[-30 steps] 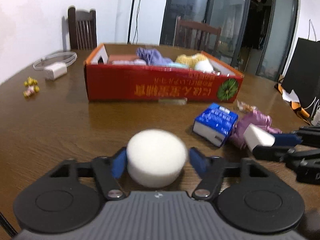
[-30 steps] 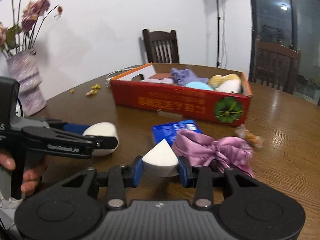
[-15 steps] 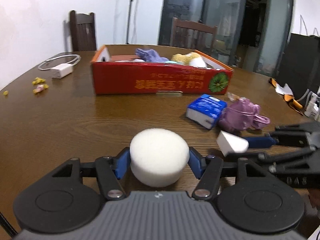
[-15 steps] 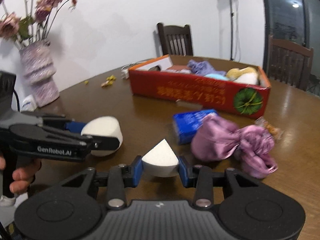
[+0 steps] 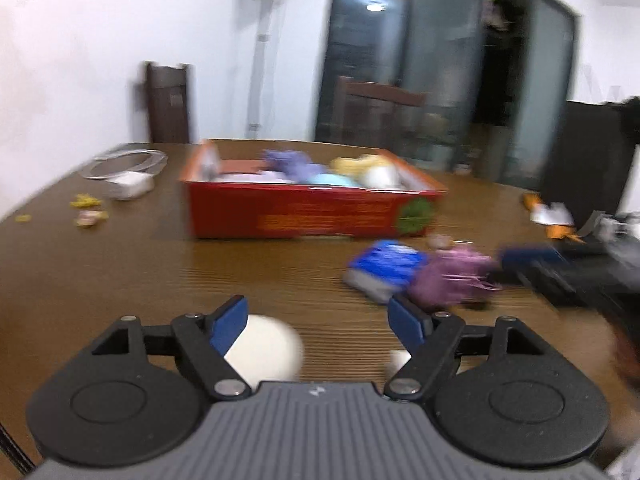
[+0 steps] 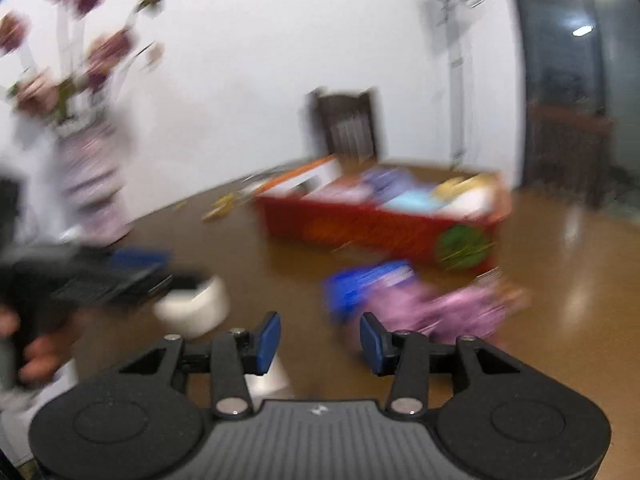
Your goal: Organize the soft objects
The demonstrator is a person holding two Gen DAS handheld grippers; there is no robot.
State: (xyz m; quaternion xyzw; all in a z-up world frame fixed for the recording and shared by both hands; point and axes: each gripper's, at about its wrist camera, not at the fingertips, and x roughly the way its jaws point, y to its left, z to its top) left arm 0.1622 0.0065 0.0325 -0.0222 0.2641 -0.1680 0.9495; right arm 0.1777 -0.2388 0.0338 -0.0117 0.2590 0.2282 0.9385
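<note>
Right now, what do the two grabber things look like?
Both match: the left gripper and right gripper each have two blue pads on black jointed links, two round black discs and a ribbed grey body with a tiny logo. Seen from the right camera, the left one is a blurry black handle in a hand.

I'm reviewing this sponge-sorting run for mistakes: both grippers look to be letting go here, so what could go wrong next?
1. The left gripper is opening with the round white sponge below its jaws, on the brown wooden table, not in the red cardboard box; it may need regrasping.
2. The right gripper is opening too; the white wedge sponge sits low beside its left pad, also outside the box.
3. Both views are motion-blurred, so a hurried regrasp might miss.
</note>
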